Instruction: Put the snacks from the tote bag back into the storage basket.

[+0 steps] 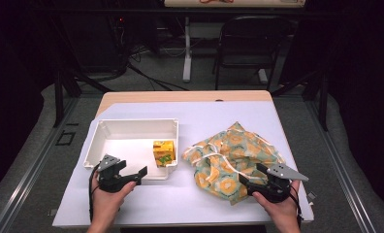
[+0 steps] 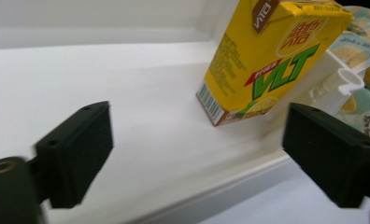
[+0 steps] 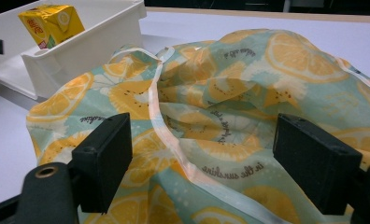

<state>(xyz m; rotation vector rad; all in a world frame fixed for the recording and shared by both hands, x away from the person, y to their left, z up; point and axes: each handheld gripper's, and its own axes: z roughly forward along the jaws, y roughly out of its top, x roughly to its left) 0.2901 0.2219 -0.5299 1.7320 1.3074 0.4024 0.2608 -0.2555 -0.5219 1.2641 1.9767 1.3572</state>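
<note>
Jaws of the left gripper point(image 2: 197, 154) stand wide apart with nothing between them; in the left gripper view they frame the white floor and near rim of the white tray point(image 2: 127, 93), and beyond them a yellow drink carton point(image 2: 267, 60) stands inside the tray, tilted in that view, its green lettering and barcode readable. That print cannot be made out in the high view, where the carton point(image 1: 163, 152) is a small yellow block in the tray's near right corner, close to the notched handle of the tray point(image 1: 132, 127). The left gripper point(image 1: 142, 174) hangs at the tray's near edge, apart from the carton.

The right gripper point(image 3: 197, 158) is also spread open, empty, its two pads hovering just over the lemon-print cloth bag point(image 3: 248, 116). The right gripper view shows the bag's pale drawstring hem and small script on the fabric, with the carton point(image 3: 52, 23) and tray wall behind at the upper left. From above, the right gripper point(image 1: 244, 180) sits at the near edge of the crumpled bag point(image 1: 233, 155), which lies just right of the tray.

Both rest on a white sheet point(image 1: 190, 204) covering a wooden table point(image 1: 180, 96). Behind it the room is dark, with a folding chair point(image 1: 250, 43), a white desk leg point(image 1: 186, 48) and cables on a grey floor.
</note>
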